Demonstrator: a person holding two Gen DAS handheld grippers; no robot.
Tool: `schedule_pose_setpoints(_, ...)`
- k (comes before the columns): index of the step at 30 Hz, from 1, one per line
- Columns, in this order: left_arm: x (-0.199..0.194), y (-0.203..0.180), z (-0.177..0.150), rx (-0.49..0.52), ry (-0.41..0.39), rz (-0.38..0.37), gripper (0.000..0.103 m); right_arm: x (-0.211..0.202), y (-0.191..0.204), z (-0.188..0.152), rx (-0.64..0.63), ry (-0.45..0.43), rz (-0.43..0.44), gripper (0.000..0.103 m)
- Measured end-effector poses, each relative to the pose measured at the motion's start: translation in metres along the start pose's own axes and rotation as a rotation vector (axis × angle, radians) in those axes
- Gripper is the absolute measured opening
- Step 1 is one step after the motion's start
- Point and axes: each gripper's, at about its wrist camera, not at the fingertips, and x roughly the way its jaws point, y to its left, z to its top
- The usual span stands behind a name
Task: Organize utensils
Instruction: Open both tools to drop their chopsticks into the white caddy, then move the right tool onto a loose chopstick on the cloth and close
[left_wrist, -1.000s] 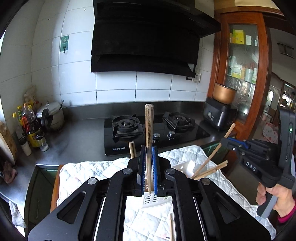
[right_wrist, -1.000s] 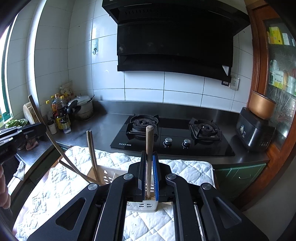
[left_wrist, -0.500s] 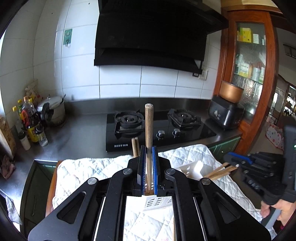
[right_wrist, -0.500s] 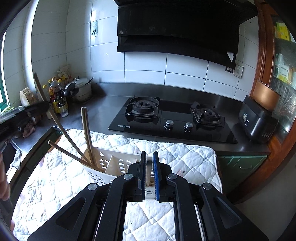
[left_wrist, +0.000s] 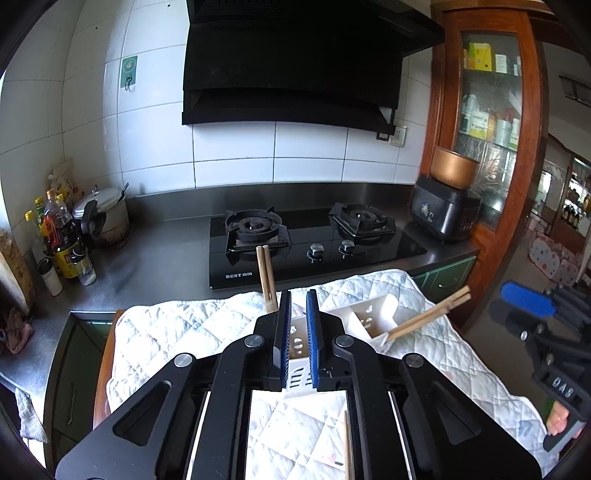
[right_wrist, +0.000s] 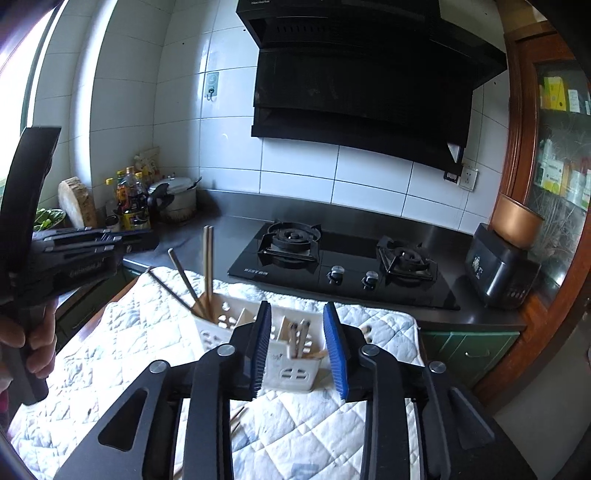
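A white slotted utensil caddy (right_wrist: 291, 363) stands on a quilted white cloth (right_wrist: 129, 332); it also shows in the left wrist view (left_wrist: 369, 314). Several wooden chopsticks (right_wrist: 208, 269) stand in its left compartment, and utensil handles (right_wrist: 300, 338) sit in the compartment nearest me. In the left wrist view, chopsticks (left_wrist: 428, 314) lean out to the right and a pair (left_wrist: 266, 277) stands upright. My left gripper (left_wrist: 297, 339) is slightly open and empty just above the caddy. My right gripper (right_wrist: 299, 350) is open and empty, its jaws on either side of the caddy's near compartment.
A black gas hob (right_wrist: 340, 266) lies behind the cloth. Bottles and a pot (right_wrist: 177, 199) crowd the back left corner. A black cooker with a copper bowl (right_wrist: 506, 258) stands at the right. A loose chopstick (left_wrist: 347, 443) lies on the cloth under my left gripper.
Both grippers held upright wooden sticks; both have let go and opened, the right one wider. The sticks now sit in the caddy. Both grippers have pulled back and up.
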Motion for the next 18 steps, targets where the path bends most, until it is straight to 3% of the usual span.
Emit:
schedule_pose_setpoints(3, -0.026, 0.0, -0.01, -0.009, -0.024, -0.011, 0.016, -0.011, 0.009, -0.022, 0.006, 0.03, 0.029, 0.033)
schedule_pose_setpoints(5, -0.044, 0.001, -0.022, -0.015, -0.048, -0.007, 0.038, -0.014, 0.017, -0.043, 0.008, 0.06, 0.051, 0.033)
schedule_pose_setpoints(9, -0.074, 0.005, -0.05, -0.004, -0.053, 0.016, 0.038, -0.012, 0.039, -0.088, -0.011, 0.138, 0.063, 0.033)
schedule_pose_setpoints(14, -0.102, 0.016, -0.094, -0.008, -0.042, 0.042, 0.045, -0.004, 0.067, -0.145, 0.022, 0.238, 0.114, 0.033)
schedule_pose_setpoints(18, -0.117, 0.03, -0.128, -0.05, -0.016, 0.054, 0.052, 0.001, 0.089, -0.177, 0.079, 0.304, 0.169, 0.027)
